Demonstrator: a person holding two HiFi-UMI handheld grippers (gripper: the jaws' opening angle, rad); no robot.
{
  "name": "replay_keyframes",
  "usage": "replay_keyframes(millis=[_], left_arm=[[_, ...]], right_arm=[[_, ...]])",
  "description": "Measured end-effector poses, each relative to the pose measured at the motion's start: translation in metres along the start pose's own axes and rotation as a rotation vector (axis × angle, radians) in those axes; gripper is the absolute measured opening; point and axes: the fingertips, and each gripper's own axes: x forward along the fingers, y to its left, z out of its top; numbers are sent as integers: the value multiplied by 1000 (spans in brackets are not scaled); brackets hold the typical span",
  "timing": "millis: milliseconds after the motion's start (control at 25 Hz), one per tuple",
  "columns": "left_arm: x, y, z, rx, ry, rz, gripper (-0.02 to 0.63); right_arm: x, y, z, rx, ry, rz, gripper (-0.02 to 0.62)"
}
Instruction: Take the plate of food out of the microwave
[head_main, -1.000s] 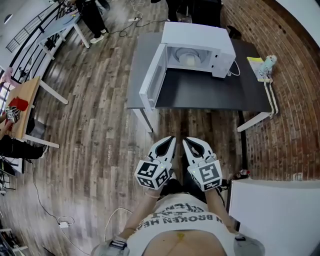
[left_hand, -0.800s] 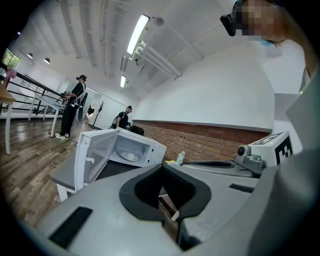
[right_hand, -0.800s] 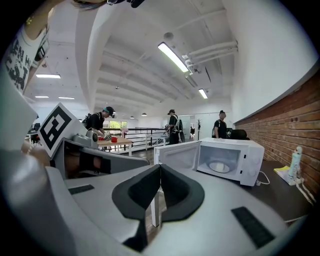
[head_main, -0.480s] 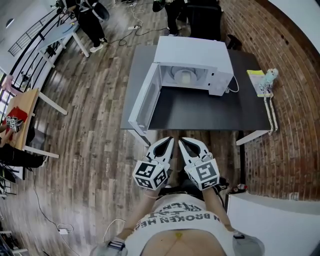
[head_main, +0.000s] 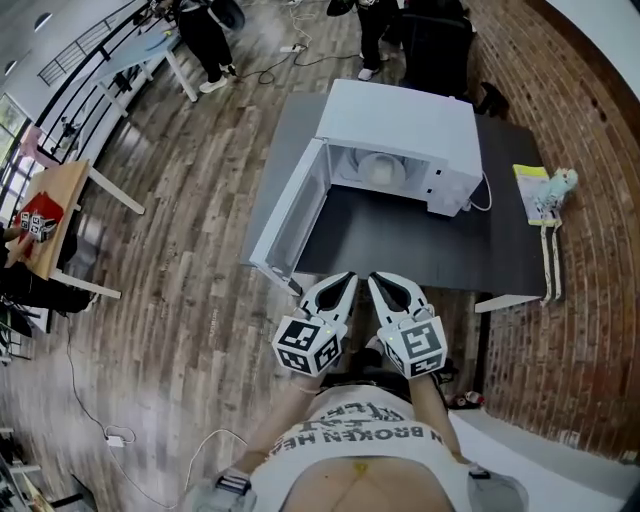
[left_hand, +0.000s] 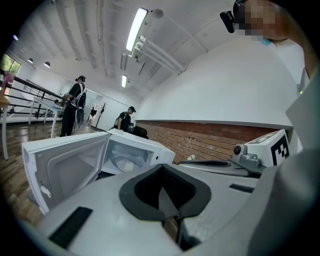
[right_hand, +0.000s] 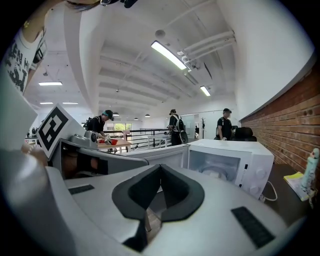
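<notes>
- White box-shaped microwave (head_main: 405, 120) stood on the dark grey rectangular table (head_main: 400, 250), with its white door (head_main: 288, 222) swung wide open to the left.
- White round plate of pale food (head_main: 378, 172) sat inside the cavity, untouched.
- Left gripper (head_main: 344, 280) and right gripper (head_main: 379, 281) both had their jaws closed tight and empty. They were side by side at the table's near edge.
</notes>
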Motion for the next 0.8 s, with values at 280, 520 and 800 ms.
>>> replay_keyframes(millis=[280, 520, 800], left_arm=[[35, -2, 5, -6, -11, 43, 8], [60, -6, 6, -8, -29, 74, 8], [78, -1, 3, -10, -7, 88, 8]], right_arm=[[9, -35, 5, -6, -17, 44, 8], [12, -60, 2, -4, -19, 74, 8], [18, -79, -3, 13, -11, 68, 8]])
